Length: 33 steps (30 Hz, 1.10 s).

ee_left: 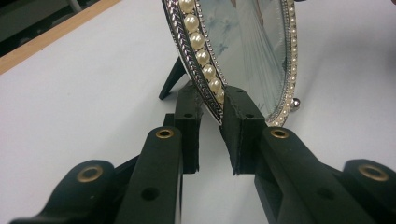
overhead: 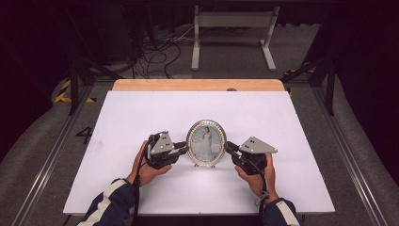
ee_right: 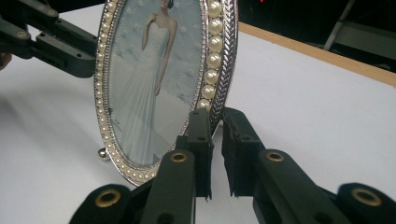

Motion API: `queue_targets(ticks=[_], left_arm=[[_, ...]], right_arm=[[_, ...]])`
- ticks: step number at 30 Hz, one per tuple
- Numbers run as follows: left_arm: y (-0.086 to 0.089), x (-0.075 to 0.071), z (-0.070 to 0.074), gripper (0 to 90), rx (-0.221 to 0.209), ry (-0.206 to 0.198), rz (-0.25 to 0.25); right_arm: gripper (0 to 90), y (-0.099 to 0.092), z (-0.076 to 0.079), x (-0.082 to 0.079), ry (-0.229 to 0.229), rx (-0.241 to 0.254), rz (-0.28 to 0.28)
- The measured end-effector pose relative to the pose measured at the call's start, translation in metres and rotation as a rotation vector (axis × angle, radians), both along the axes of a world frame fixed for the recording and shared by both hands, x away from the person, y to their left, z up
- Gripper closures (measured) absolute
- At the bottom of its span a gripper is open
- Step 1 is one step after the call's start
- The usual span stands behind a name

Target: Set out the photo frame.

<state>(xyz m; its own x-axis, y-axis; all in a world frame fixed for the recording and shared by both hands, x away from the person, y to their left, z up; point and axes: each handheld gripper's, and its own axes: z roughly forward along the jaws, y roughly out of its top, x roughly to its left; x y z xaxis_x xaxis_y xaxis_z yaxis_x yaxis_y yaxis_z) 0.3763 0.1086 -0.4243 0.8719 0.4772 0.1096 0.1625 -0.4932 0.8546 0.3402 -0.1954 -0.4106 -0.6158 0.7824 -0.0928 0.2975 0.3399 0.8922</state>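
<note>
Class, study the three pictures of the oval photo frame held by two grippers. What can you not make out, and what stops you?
- Oval frame top: cut off by the upper edge in both gripper views.
- Back stand: mostly hidden behind the frame.
- Left gripper and right gripper pad contact: too small in the high view.
- Floor cables: dim, tangled.

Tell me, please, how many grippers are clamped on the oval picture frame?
2: the left gripper pinches the oval picture frame at its left rim, and the right gripper pinches its right rim; the frame stands upright on the white table.
</note>
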Motion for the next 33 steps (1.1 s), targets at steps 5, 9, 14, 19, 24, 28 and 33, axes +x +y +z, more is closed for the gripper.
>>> queue_targets(ticks=[5,9,14,19,24,28,33], left_arm=[[-0.001,-0.001,0.000,76.9,0.004,-0.003,0.000],[-0.001,-0.001,0.000,76.7,0.012,-0.004,0.001],[-0.001,-0.002,0.000,75.4,0.019,-0.014,0.004],[0.000,-0.004,0.001,73.1,0.016,-0.022,0.006],[0.003,-0.006,0.002,70.4,0.020,-0.032,0.010],[0.005,-0.008,0.002,68.5,0.020,-0.039,0.014],[0.008,-0.011,0.003,62.6,0.026,-0.051,0.015]], right_arm=[[82.3,-0.001,-0.001,0.002,0.006,0.013,-0.004],[82.3,-0.001,-0.001,0.003,0.005,0.015,-0.003],[81.2,0.000,-0.001,0.002,0.000,0.004,-0.002],[78.6,0.003,0.000,-0.002,-0.009,-0.029,0.008],[74.7,0.001,0.002,-0.004,-0.017,-0.046,0.016],[72.1,-0.001,0.004,-0.007,-0.026,-0.057,0.029],[65.2,-0.004,0.002,-0.010,-0.028,-0.088,0.042]])
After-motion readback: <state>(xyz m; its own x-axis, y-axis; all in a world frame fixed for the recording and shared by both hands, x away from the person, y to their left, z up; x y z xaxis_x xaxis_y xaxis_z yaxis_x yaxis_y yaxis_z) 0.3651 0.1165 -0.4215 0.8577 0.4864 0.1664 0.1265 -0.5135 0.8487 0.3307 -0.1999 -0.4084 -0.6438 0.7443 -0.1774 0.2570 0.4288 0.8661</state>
